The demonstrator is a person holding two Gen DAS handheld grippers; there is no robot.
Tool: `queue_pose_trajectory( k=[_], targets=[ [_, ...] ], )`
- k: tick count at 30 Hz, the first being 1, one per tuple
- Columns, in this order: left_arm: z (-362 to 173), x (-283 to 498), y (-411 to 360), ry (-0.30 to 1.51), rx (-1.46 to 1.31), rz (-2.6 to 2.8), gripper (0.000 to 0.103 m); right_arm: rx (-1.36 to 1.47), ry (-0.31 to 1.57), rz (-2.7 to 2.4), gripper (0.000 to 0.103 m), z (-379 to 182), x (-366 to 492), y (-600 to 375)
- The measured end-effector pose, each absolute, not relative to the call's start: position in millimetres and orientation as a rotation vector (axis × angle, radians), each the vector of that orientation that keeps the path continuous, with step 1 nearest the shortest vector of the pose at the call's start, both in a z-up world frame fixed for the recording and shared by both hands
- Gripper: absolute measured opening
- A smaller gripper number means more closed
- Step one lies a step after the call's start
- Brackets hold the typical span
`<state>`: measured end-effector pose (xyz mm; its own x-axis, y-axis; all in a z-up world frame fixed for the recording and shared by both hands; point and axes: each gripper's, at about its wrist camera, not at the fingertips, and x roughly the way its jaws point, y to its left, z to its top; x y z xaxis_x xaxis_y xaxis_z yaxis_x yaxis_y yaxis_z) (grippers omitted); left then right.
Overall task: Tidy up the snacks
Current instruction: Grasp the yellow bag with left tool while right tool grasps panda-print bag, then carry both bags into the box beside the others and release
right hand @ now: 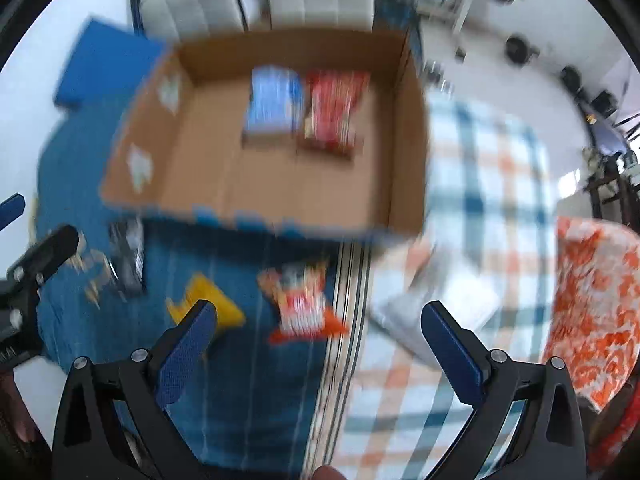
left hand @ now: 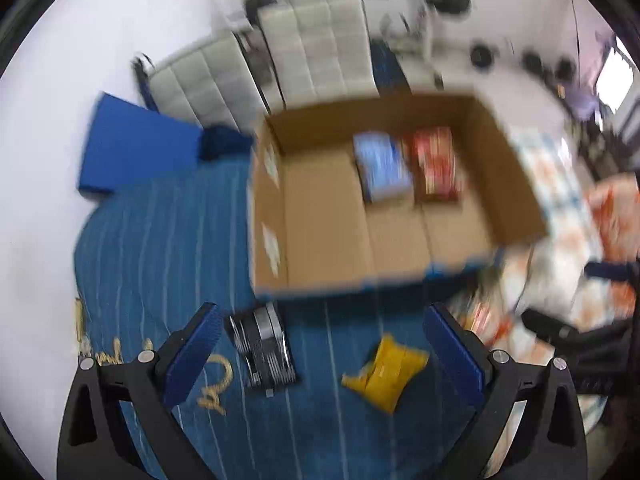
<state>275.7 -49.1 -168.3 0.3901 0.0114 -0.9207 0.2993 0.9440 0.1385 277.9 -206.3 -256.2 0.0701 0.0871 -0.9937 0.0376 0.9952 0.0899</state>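
Observation:
An open cardboard box [left hand: 328, 220] [right hand: 408, 152] stands on blue striped cloth; inside lie a blue snack pack [left hand: 382, 166] [right hand: 274, 102] and a red one [left hand: 436, 164] [right hand: 334, 110], side by side at the far wall. A yellow snack bag [left hand: 386, 376] [right hand: 208, 304] lies on the cloth in front of the box, between the fingers of my open left gripper [left hand: 320, 352]. An orange-and-white snack bag [right hand: 302, 302] lies right of it, ahead of my open right gripper [right hand: 320, 344]. Both views are motion-blurred.
A black-and-silver folded object [left hand: 264, 346] [right hand: 126, 258] lies left of the yellow bag. A blue cushion [left hand: 136, 148] sits at far left, padded chairs [left hand: 312, 44] behind the box. Plaid cloth [right hand: 488, 168] and an orange patterned fabric [right hand: 596, 304] lie to the right.

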Motion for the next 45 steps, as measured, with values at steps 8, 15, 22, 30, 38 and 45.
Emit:
queue_pose_trajectory(
  k=[8, 15, 22, 30, 38, 45],
  targets=[
    [-296, 247, -58, 1.441, 0.479, -0.302, 0.103, 0.038, 1.639, 0.060, 0.090, -350, 276, -199],
    [-358, 240, -85, 1.550, 0.586, -0.438, 0.095, 0.086, 1.709, 0.096, 0.066, -396, 279, -195],
    [-383, 239, -87, 1.638, 0.468, -0.437, 0.052, 0.156, 1.751, 0.055, 0.053, -403, 270, -204],
    [-393, 230, -41, 1.793, 0.063, -0.189, 0.052, 0.247, 1.825, -0.026, 0.051, -403, 233, -220],
    [-400, 226, -26, 1.792, -0.006, -0.124, 0.053, 0.238, 1.848, -0.041, 0.052, -417, 211, -214],
    [-386, 213, -39, 1.758, 0.032, -0.070, 0.042, 0.227, 1.809, -0.066, 0.044, -407, 207, -205]
  ],
)
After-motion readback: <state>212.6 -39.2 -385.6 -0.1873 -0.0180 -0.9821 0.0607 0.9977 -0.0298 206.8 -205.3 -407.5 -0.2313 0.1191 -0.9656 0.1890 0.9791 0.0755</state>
